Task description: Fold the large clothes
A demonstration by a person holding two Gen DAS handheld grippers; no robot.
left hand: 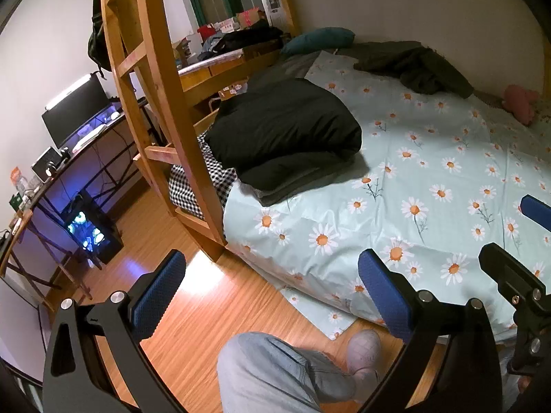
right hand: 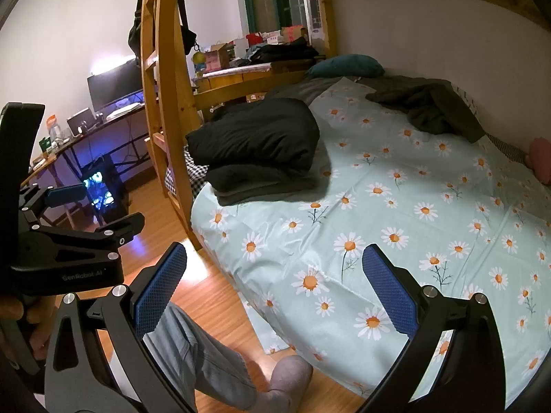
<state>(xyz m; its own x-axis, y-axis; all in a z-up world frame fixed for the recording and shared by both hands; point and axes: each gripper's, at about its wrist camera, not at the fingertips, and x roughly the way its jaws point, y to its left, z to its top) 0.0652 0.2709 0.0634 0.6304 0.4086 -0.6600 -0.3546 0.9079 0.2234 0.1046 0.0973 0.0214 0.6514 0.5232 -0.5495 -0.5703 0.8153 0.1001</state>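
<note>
Both grippers hang wide open and empty over the near edge of the bed (left hand: pixel 430 158); my left gripper (left hand: pixel 272 292) spans floor (left hand: pixel 206 309) and daisy sheet, my right gripper (right hand: pixel 275 282) sits further over the sheet (right hand: pixel 396 189); a folded black jacket (left hand: pixel 286 127) lies on other folded dark clothes (left hand: pixel 296 179) at the bed's left edge by the ladder (left hand: pixel 155 69); a crumpled dark garment (left hand: pixel 416 65) lies well apart by the wall; no containers hold anything I can make out; only the right view shows my left gripper from the side, with fingers (right hand: pixel 38 313) of my hand under it; both views show my trouser leg (left hand: pixel 275 375) and slipper (left hand: pixel 365 354) below.
</note>
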